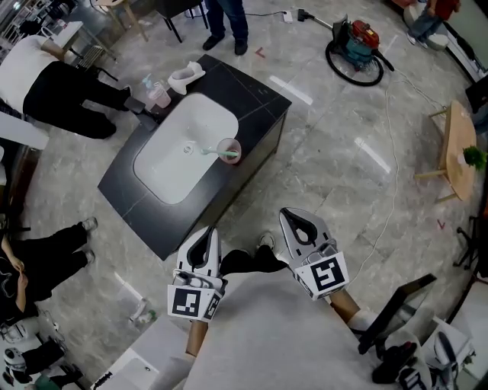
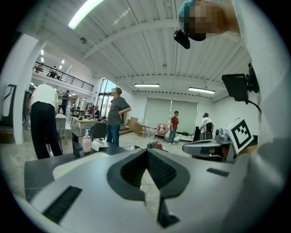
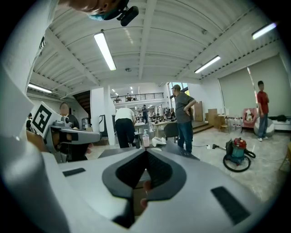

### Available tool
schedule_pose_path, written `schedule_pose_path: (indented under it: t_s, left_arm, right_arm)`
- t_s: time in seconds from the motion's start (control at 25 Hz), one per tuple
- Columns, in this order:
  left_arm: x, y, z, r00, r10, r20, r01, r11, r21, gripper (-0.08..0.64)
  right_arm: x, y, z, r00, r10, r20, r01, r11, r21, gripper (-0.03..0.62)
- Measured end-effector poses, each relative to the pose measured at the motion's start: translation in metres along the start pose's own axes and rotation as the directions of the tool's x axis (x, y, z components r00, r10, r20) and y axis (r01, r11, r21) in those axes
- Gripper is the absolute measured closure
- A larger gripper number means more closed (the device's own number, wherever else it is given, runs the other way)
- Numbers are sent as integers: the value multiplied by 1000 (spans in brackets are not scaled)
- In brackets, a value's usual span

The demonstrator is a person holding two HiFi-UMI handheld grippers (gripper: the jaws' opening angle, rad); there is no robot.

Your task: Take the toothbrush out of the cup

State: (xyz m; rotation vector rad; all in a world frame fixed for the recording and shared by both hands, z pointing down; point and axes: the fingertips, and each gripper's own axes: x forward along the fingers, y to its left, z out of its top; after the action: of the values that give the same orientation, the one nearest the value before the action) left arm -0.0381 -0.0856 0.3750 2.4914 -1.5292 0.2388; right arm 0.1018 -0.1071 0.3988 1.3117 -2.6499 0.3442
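Observation:
A pink cup (image 1: 229, 149) stands on the right rim of the white sink basin (image 1: 171, 164), which is set in a black counter (image 1: 252, 99). A teal toothbrush (image 1: 210, 151) leans out of the cup to the left, over the basin. Both grippers hang short of the counter's near corner, apart from the cup. My left gripper (image 1: 207, 231) has its jaws together and holds nothing; its tips (image 2: 146, 151) meet in the left gripper view. My right gripper (image 1: 284, 214) is shut and empty too, tips (image 3: 146, 151) touching.
A pink soap bottle (image 1: 158, 94) and a white object (image 1: 185, 77) sit at the counter's far end. One person (image 1: 46, 84) bends at the far left, another (image 1: 229, 23) stands beyond the counter. A vacuum cleaner (image 1: 358, 42) and a wooden table (image 1: 457, 148) are to the right.

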Motion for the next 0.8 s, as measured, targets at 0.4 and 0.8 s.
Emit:
schedule_pose_path:
  t_s: [0.4,0.8]
  left_arm:
    - [1,15,-4,1000,9,-20,-10,999,-37,557]
    - [-7,31,-25,996,41,-73,-49,992,-112,557]
  right_arm:
    - [28,1,3,1000,6,-24,-6,1000,-18,589]
    - [81,11,-22,984,15,-176,-75,937,-342,588]
